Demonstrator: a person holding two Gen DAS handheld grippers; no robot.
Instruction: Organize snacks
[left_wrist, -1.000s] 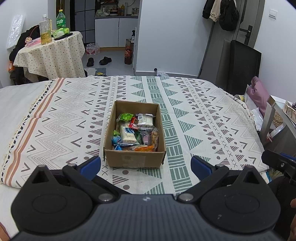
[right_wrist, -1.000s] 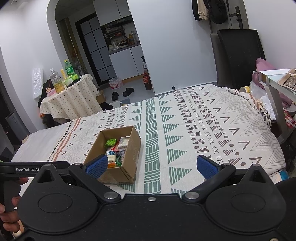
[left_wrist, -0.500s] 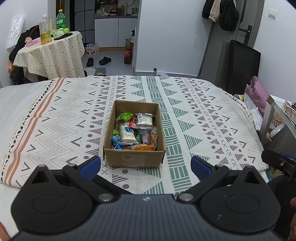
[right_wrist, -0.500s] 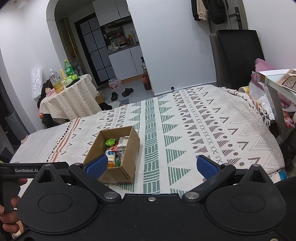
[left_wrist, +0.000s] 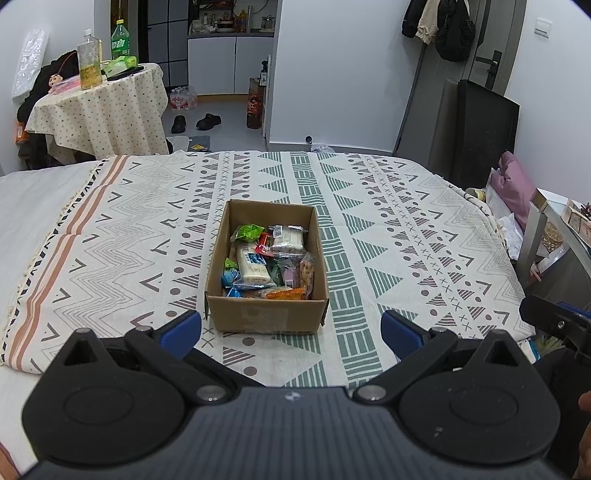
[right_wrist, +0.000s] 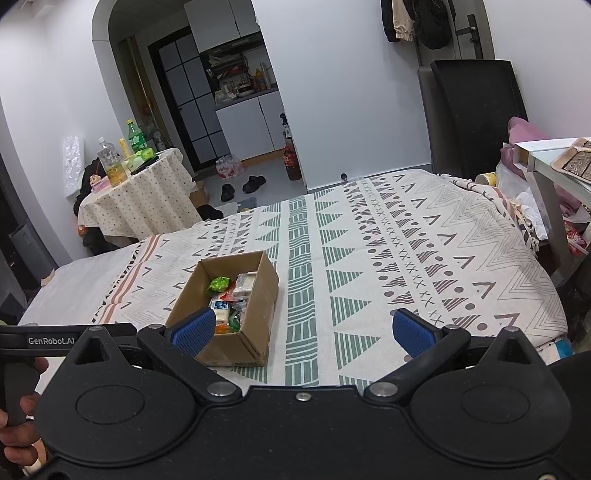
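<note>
Left gripper (left_wrist: 291, 326): black, blue-padded, jaws spread wide, holding nothing, hovering just short of the box.
Right gripper (right_wrist: 303, 328): same build, jaws spread, empty, off to the box's right.
Open brown cardboard box (left_wrist: 266, 314): on the patterned bedspread (left_wrist: 406, 236), filled with mixed wrapped snacks (left_wrist: 267, 260); none seen loose on the cloth.
Stage: fits either a box to be sorted or one already packed.
Handling: thin wrappers; pinch an edge, lightly.
Hidden: lower packets, labels, box's near inner wall.
</note>
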